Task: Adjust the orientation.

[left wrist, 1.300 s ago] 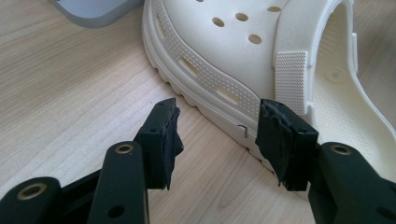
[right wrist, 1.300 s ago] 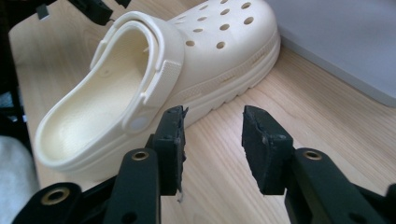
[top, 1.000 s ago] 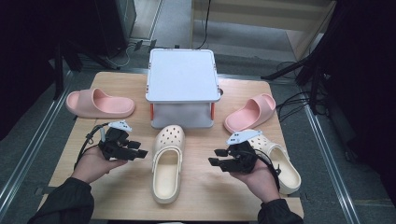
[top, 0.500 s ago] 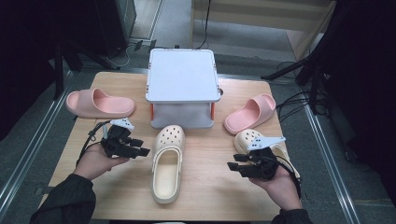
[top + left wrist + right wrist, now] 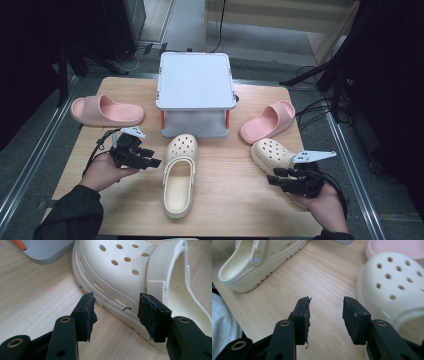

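Two open hand-held grippers [image 5: 150,161] [image 5: 275,177] beside clogs [image 5: 178,175].

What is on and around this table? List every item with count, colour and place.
Cream clogs: 2; cream; one at the table's middle front, one at front right beside the right gripper.
Pink slides: 2; pink; one at back left, one at back right.
Storage box: 1; white lid, grey body, orange latches; back middle.
Table: 1; light wood.
Left gripper: 1; black, jaws open, empty, pointing at the middle clog's side.
Right gripper: 1; black, jaws open, empty, over bare wood by the right clog.
Hands: 2; left, right, dark sleeves.
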The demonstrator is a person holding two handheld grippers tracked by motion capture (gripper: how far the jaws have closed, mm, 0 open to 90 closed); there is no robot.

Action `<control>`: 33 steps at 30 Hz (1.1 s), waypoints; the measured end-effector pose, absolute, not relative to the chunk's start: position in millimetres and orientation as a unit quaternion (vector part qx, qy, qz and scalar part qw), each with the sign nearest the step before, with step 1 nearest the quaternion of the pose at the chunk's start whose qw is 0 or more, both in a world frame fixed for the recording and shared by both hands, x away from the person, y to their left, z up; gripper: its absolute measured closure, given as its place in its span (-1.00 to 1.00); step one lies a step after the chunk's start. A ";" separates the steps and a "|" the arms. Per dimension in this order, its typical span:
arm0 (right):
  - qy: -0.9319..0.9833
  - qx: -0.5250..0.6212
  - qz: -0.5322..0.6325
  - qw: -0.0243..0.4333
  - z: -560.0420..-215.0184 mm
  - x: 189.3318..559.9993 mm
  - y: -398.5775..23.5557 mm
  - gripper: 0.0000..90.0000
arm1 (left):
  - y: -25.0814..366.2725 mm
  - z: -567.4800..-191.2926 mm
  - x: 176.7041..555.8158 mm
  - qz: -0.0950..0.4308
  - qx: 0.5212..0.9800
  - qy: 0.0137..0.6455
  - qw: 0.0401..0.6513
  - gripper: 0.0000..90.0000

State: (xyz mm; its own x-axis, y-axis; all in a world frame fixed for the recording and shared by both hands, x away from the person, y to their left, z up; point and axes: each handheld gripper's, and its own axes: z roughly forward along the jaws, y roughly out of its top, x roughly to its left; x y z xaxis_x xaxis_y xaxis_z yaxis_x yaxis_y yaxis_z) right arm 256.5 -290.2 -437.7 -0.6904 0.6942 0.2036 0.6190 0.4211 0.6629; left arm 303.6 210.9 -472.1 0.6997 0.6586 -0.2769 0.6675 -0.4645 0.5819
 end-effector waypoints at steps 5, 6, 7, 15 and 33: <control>0.830 0.415 0.369 0.058 -437.5 256.0 -309.7 0.30 | 210.4 -472.4 303.4 -0.006 0.856 0.387 0.342 0.03; 0.822 0.425 0.373 0.065 -435.8 255.3 -319.5 0.30 | 210.4 -472.5 303.4 -0.006 0.856 0.388 0.342 0.03; 0.819 0.429 0.374 0.070 -435.2 255.2 -323.0 0.30 | 210.5 -472.6 303.5 -0.006 0.856 0.388 0.342 0.03; 0.812 0.457 0.349 0.102 -443.7 261.1 -336.8 0.14 | 210.6 -472.7 304.0 -0.008 0.856 0.388 0.340 0.02; 0.831 0.456 0.307 0.086 -470.7 294.9 -309.7 0.69 | 209.8 -474.6 303.8 -0.008 0.856 0.391 0.339 0.02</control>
State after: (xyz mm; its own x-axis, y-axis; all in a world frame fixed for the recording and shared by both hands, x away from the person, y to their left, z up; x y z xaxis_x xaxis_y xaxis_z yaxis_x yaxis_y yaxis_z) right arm 294.9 -309.7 -470.7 -0.5700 0.8102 0.1369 0.7048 0.3964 0.5883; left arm 303.8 209.8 -474.6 0.6946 0.6632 -0.2788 0.6742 -0.4649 0.5738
